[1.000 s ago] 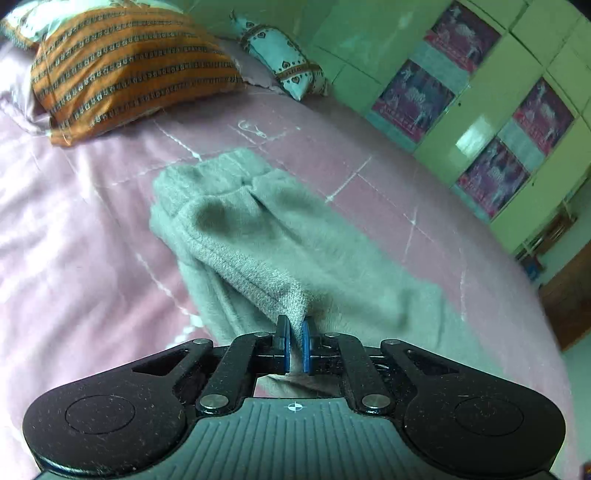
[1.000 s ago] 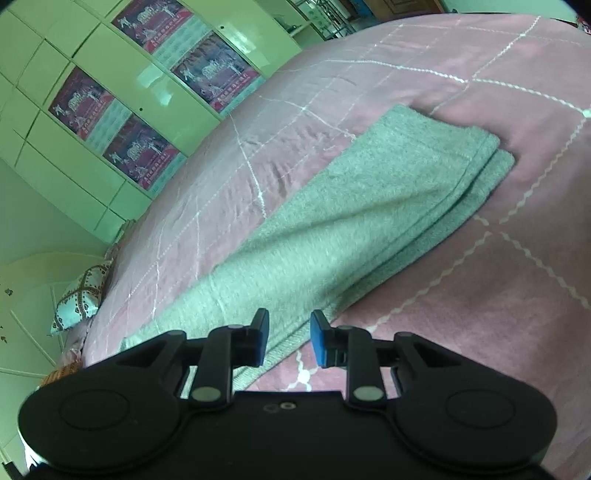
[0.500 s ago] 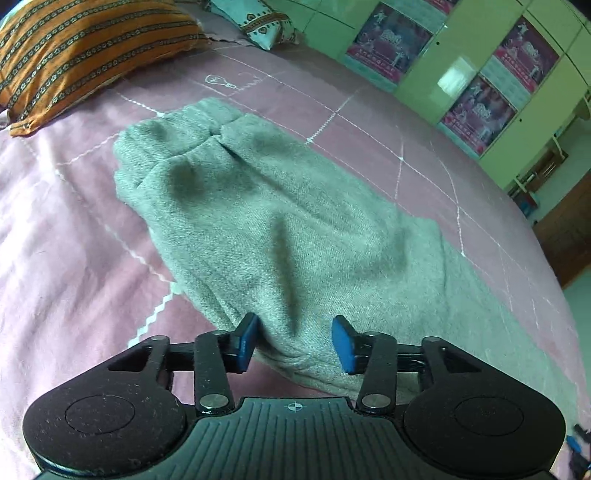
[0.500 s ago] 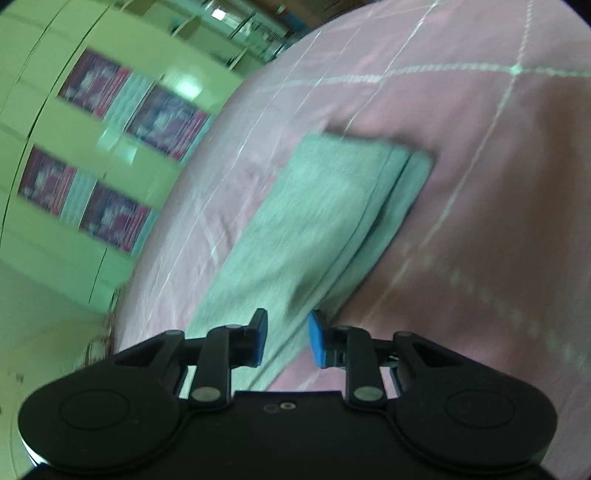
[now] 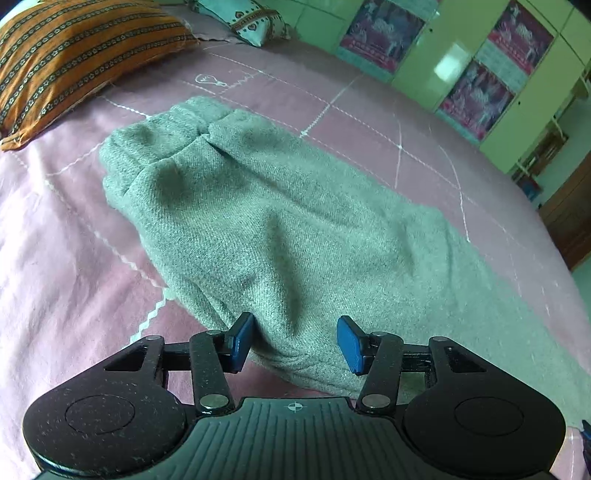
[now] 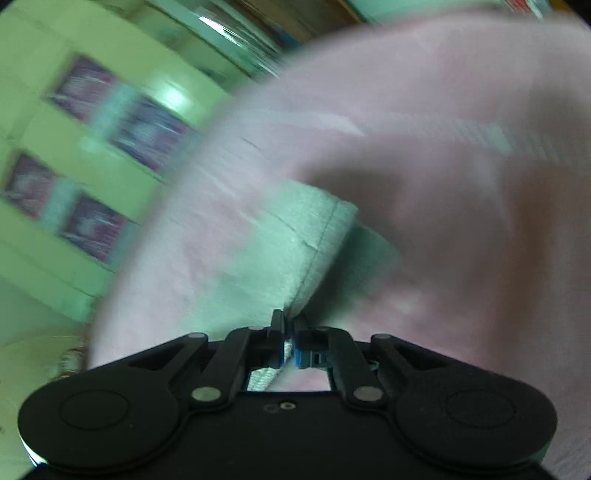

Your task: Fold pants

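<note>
Grey knit pants [image 5: 280,221] lie along the pink bed cover [image 5: 55,258], folded lengthwise, with the waistband at the far left. My left gripper [image 5: 295,343] sits at their near edge. Its jaws are opening, and a ridge of fabric lies loose between the blue pads [image 5: 242,341]. The right wrist view is blurred by motion. There my right gripper [image 6: 290,343] is shut on the near edge of the pants [image 6: 280,251] close to the leg ends.
An orange striped pillow [image 5: 74,55] and a pale patterned pillow [image 5: 251,18] lie at the head of the bed. Green wardrobe doors with posters [image 5: 461,55] stand beyond the bed, and they show blurred at the left as the wardrobe [image 6: 74,147].
My left gripper let go of the pinched fabric and spread its jaws; the cloth settled flat. My right gripper moved towards the leg ends, sank and shut on the pants' edge.
</note>
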`<state>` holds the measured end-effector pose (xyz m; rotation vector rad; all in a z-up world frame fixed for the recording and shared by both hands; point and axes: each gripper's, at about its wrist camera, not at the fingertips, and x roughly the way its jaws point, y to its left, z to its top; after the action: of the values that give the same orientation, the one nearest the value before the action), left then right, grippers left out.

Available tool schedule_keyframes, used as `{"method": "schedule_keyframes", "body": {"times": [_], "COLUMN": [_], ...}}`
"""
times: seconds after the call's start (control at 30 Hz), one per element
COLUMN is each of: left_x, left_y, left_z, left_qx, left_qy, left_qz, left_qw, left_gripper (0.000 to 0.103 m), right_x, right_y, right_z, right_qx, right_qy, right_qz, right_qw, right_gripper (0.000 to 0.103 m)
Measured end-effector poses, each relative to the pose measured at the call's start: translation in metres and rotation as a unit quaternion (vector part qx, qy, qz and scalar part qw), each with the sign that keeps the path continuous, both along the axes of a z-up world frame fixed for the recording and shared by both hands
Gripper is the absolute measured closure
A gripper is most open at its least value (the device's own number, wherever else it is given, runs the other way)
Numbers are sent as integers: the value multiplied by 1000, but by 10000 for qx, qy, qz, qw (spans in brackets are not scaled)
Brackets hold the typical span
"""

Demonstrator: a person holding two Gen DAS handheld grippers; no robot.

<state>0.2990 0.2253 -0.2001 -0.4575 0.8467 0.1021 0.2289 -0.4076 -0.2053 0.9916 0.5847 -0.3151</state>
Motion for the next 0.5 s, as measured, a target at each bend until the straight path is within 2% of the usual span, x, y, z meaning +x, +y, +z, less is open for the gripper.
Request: {"method": "schedule_keyframes", "body": {"times": [0.03, 0.1, 0.2, 0.23, 0.37, 0.5], "left_x": [1, 0, -8, -14, -18, 4], "left_y": [1, 4, 8, 9, 16, 17], "left_z": [1, 2, 10, 15, 36, 50], "left_qx": [5, -40, -23, 49, 335, 1021], "left_qy": [24, 49, -2, -123, -519, -613], "left_qz": [-40, -88, -55, -57, 106, 174], "left_qw": [10000, 9999, 10000, 9999, 9980, 9927], "left_gripper": [52, 52, 52, 52, 52, 52], "right_x": [-3, -7, -19, -25, -22, 33], "right_y": [-4, -1, 4, 7, 32, 70], "right_z": [-8, -4, 3, 7, 27, 46], "right_qx": [183, 51, 76, -19, -656, -1124], "right_qy": [-103, -190, -224, -270, -437, -475], "right_qz": [-36, -34, -27, 5, 896, 1712], "right_qw": [9998, 9998, 9997, 9996, 9929, 9777], "right_gripper": [103, 102, 89, 89, 90, 93]}}
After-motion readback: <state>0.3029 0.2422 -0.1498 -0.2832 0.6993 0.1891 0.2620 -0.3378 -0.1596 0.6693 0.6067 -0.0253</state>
